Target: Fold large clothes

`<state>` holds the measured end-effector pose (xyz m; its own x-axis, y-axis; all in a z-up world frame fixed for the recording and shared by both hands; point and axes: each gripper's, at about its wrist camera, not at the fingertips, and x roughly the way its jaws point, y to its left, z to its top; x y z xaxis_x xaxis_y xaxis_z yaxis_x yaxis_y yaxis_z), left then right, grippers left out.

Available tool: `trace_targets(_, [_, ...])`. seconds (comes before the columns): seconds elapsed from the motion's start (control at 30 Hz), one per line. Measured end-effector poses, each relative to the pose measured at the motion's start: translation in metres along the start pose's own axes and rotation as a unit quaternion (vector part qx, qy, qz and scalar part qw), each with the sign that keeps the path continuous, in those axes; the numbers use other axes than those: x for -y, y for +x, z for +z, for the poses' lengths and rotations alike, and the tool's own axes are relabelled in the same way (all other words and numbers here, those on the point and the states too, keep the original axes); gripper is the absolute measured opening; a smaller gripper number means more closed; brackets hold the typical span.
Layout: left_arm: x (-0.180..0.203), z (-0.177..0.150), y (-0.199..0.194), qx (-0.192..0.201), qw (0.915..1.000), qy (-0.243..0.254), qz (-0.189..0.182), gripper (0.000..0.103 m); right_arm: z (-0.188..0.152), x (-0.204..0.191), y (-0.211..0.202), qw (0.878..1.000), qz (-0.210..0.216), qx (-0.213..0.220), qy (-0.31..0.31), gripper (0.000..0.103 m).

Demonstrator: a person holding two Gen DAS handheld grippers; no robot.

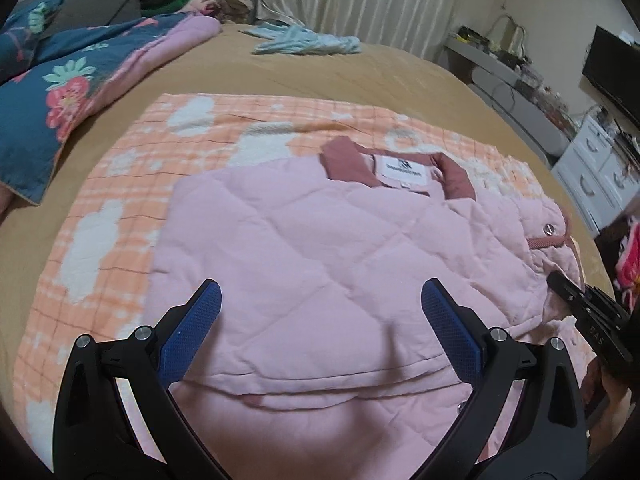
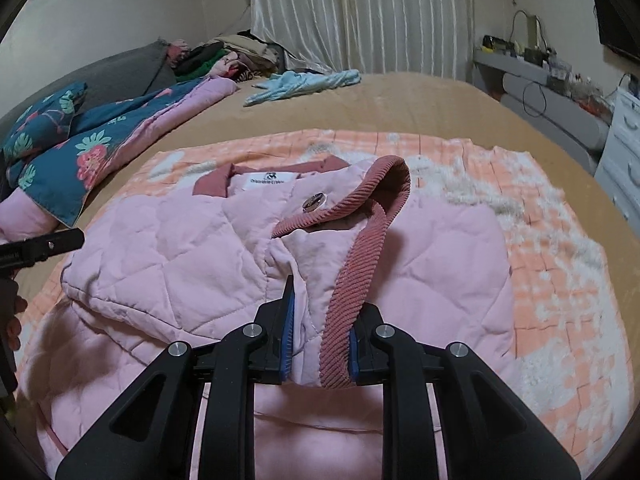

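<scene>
Beige bed [image 1: 360, 72]: floral quilt [image 1: 72, 80], blue garment [image 1: 308, 42] beyond jacket [image 1: 320, 264].

Left hand-held gripper [image 1: 320, 304] hovers wide open over pink quilted jacket [image 1: 320, 264], collar [image 1: 348, 160] far side, lying on orange checked blanket [image 1: 120, 184] on bed [image 1: 304, 72].

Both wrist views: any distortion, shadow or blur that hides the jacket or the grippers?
Left wrist view: strong fisheye bend, dark corners; the open left gripper throws soft shadow on the pink jacket, which stays sharp. Right wrist view: same bend; the right gripper, shut on the jacket's ribbed trim, is clear; the far shelf is soft.
</scene>
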<state>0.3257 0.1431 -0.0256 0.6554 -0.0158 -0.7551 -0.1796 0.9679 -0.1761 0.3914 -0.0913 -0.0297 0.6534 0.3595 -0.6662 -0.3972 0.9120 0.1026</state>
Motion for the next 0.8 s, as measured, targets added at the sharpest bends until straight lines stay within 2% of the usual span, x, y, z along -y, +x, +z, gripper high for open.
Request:
trace_targets(0.07, [0.006,0.0,0.005,-0.005,1.0,0.003,-0.002,0.094,0.0,0.0,0.002,1.0,-0.001,-0.007,0.003,0.022])
trace_targets(0.13, [0.01,0.0,0.01,-0.01,0.9999,0.003,-0.005,0.094,-0.001,0.003,0.002,1.0,-0.003,-0.014,0.015,0.032])
trace_targets(0.17, [0.012,0.0,0.013,-0.014,0.9999,0.005,-0.006,0.094,-0.001,0.005,0.001,1.0,-0.004,-0.016,0.02,0.033])
trace_targets(0.3, [0.015,-0.003,0.024,-0.029,0.9995,0.007,-0.01,0.094,-0.001,0.01,-0.003,0.999,-0.016,-0.018,0.032,0.06])
trace_targets(0.33, [0.015,-0.004,0.028,-0.034,0.9993,0.006,-0.013,0.094,0.0,0.01,-0.006,0.999,-0.022,-0.012,0.031,0.063])
trace_targets(0.47, [0.005,-0.012,0.053,-0.069,0.9973,-0.009,-0.024,0.094,0.002,0.008,-0.02,0.999,-0.037,0.011,0.023,0.066])
trace_targets(0.6, [0.003,-0.021,0.07,-0.076,0.997,0.001,-0.017,0.095,0.005,-0.003,-0.027,0.999,-0.017,0.029,0.001,0.066])
trace_targets(0.7, [0.003,-0.024,0.074,-0.072,0.9973,0.001,-0.013,0.095,0.002,-0.017,-0.02,0.999,-0.001,0.017,-0.027,0.066])
trace_targets(0.8, [0.003,-0.025,0.074,-0.067,0.9977,0.002,-0.011,0.095,-0.004,-0.026,-0.003,0.999,0.0,-0.014,-0.048,0.066])
